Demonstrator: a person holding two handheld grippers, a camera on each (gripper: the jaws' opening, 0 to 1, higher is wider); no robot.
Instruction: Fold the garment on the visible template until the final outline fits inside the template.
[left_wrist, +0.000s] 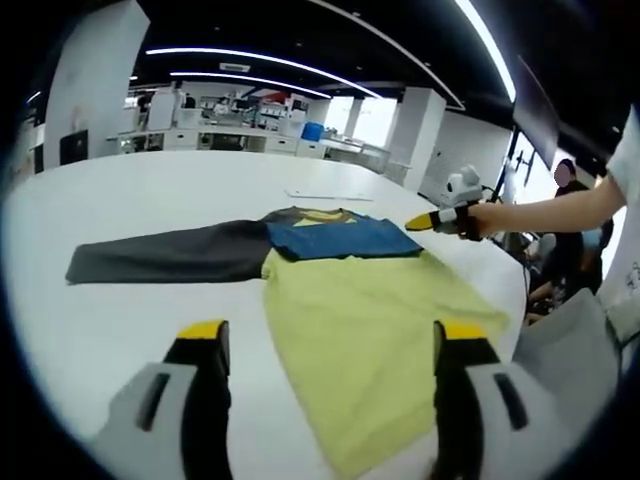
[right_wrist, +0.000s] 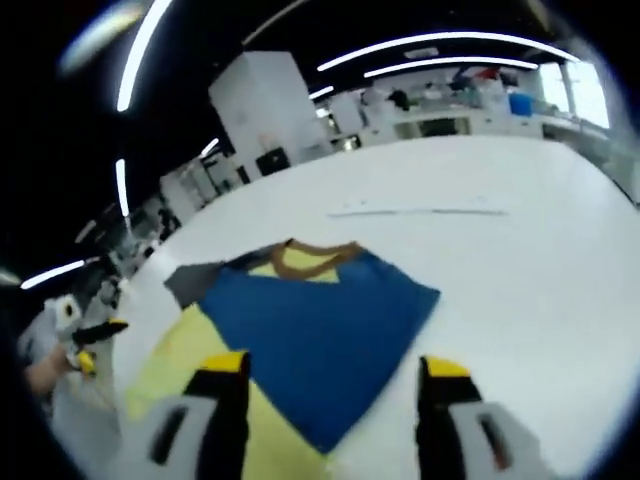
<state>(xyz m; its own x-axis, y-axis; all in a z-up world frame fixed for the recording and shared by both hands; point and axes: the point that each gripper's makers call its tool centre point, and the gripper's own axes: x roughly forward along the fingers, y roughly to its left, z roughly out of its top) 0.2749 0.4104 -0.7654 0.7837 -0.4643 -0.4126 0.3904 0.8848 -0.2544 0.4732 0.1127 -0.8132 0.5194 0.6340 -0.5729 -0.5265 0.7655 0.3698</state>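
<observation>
Garment (left_wrist: 340, 290) lies flat on the white table (left_wrist: 150, 200), partly folded. In the left gripper view its yellow body spreads toward the camera, a blue panel is folded across the upper part below the collar, and one dark grey sleeve stretches out flat to the left. A thin pale outline sheet (left_wrist: 330, 194) rests on the table beyond the collar, apart from the cloth.

Left gripper (left_wrist: 330, 345) hovers over the near edge of the yellow cloth; its fingers (left_wrist: 205, 345) stand wide apart and hold nothing. To the right in that view, a person's hand holds the right gripper (left_wrist: 432, 222) just beside the corner of the blue panel; whether its tips touch the cloth cannot be told from there.

From the right gripper view, the right gripper (right_wrist: 335, 375) hangs over the blue panel, its black, yellow-tipped fingers spread open and empty. The left gripper (right_wrist: 95, 345) appears small at the left edge. Desks and white pillars stand well behind the table.
</observation>
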